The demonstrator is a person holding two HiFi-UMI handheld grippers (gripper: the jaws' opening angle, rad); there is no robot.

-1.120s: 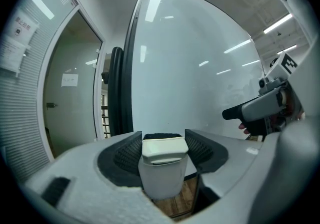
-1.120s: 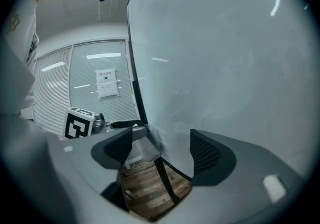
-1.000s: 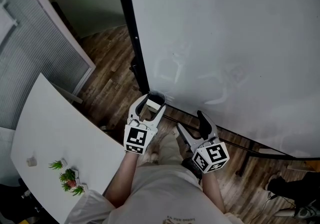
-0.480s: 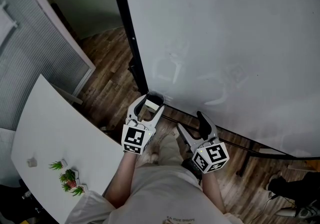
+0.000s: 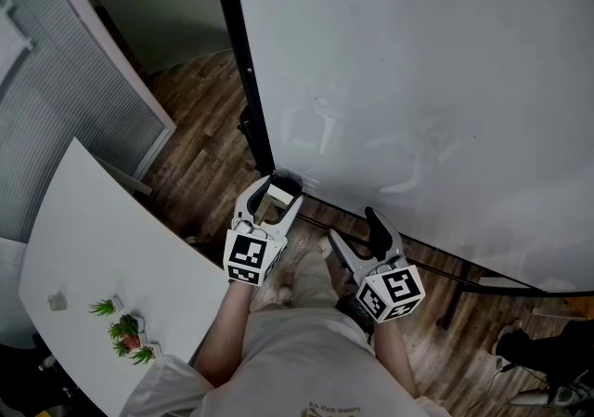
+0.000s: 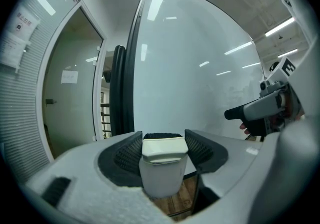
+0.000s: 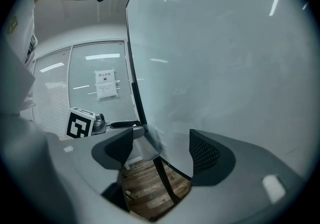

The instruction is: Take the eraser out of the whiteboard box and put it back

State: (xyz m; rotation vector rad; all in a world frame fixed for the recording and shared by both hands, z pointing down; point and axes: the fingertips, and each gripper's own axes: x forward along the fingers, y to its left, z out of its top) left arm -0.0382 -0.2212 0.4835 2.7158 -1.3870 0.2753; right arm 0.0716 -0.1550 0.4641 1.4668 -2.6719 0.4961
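Note:
A cream eraser (image 6: 161,168) with a dark felt side sits between the ribbed pads of my left gripper (image 6: 162,144), which is shut on it. In the head view the left gripper (image 5: 278,188) holds the eraser (image 5: 281,194) just in front of the small dark whiteboard box (image 5: 293,179) at the whiteboard's (image 5: 418,81) lower left corner. My right gripper (image 5: 357,237) hangs to the right of it, close to the board's lower edge. Its jaws are open with nothing between them (image 7: 162,150). The right gripper view shows the box (image 7: 149,147) beside the board's frame.
A black frame post (image 5: 243,62) runs down the whiteboard's left side. A white table (image 5: 93,248) with small green plants (image 5: 125,327) stands at the left over wood flooring. A blinds-covered glass wall (image 5: 56,109) lies beyond. The board's stand bar (image 5: 464,271) runs low at the right.

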